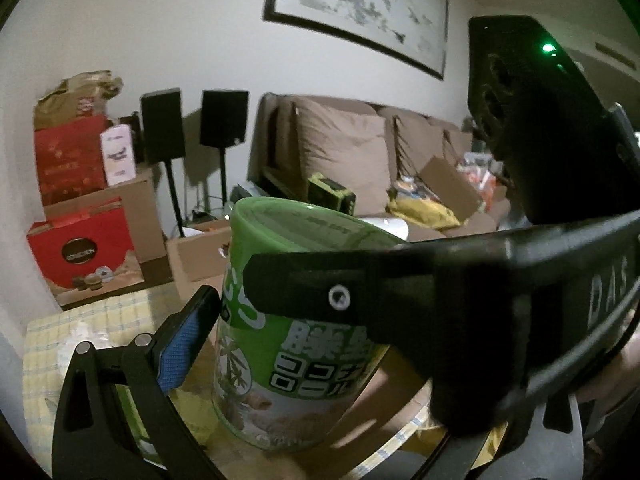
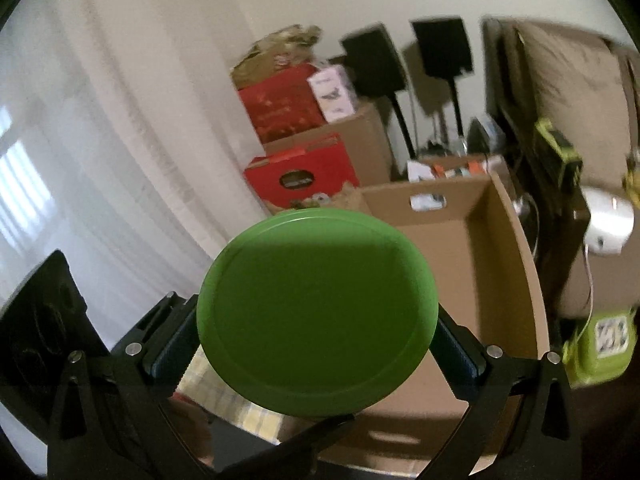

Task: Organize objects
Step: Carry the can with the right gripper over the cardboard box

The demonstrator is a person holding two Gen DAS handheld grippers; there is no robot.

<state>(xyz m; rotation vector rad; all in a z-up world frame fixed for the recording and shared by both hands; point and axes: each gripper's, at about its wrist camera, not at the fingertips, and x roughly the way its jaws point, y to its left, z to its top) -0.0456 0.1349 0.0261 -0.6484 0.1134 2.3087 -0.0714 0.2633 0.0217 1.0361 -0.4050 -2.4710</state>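
While both views carry some motion blur, the main contact is readable. Right gripper [image 2: 316,338]: jaws closed narrow onto the green canister [image 2: 316,308], one blue pad [image 2: 174,340] on each side of the rim just under the green lid [image 2: 312,280], seen from above in the right wrist view. The canister sits lifted off the surface, above and in front of an open cardboard box [image 2: 472,248] whose interior looks bare apart from a white label on the far wall.

Left wrist view shows the same canister [image 1: 288,320] from the side: green band with white lettering, pale lower label, tilted slightly. The right gripper's black finger [image 1: 320,284] crosses its upper wall. Left gripper [image 1: 280,320]: only its left-hand finger with blue pad [image 1: 184,344] is visible, just beside the can wall; contact cannot be judged, and the other finger is hidden behind the right gripper body, so the jaw state cannot be determined.

Below the can: a table with yellow checked cloth [image 1: 52,344]. Background: brown sofa [image 1: 352,148], two black speakers on stands [image 1: 192,124], stacked red boxes [image 1: 76,248], framed picture [image 1: 360,12].
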